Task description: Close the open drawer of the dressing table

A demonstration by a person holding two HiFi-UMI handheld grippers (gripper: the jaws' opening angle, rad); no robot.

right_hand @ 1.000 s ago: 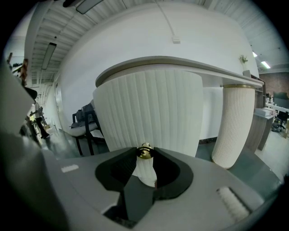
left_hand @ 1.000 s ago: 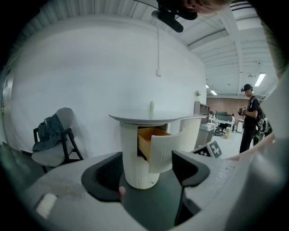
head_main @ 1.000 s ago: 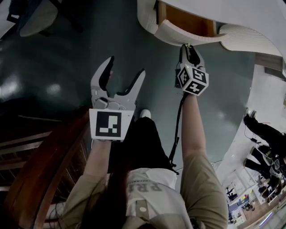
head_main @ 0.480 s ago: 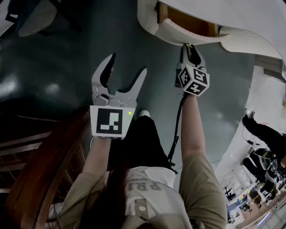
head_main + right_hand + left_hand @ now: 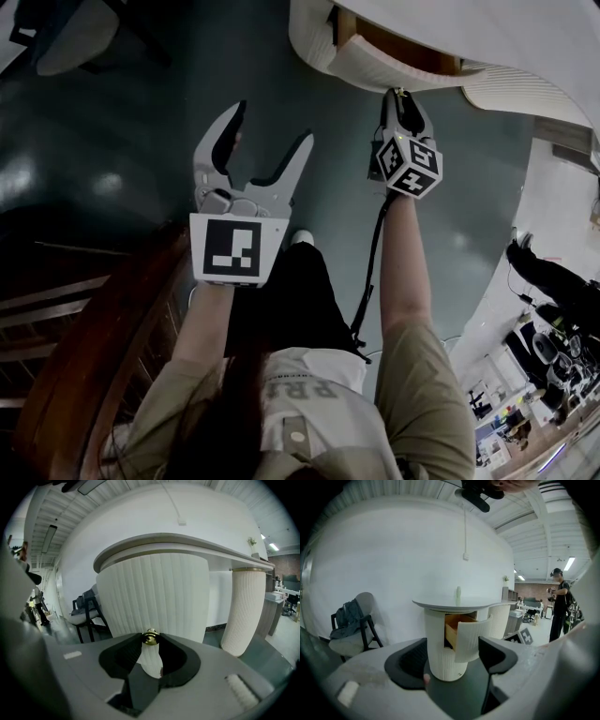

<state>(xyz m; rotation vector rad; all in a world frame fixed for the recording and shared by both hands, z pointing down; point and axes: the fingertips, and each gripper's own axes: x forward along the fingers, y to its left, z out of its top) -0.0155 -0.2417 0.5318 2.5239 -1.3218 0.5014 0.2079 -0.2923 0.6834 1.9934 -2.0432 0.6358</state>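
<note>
Left gripper (image 5: 273,123) drifted forward, fingers wide; right gripper (image 5: 402,96) fingers clamp drawer knob (image 5: 150,638).

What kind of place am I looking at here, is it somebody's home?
Probably not a home: more likely a big open workshop or studio hall. A white ribbed dressing table and a chair stand on a dark glossy floor, with strip lights overhead and another person standing behind.

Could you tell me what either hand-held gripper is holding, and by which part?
The right hand-held gripper grips the drawer by its gold knob; the left hand-held gripper is open and empty.
</note>
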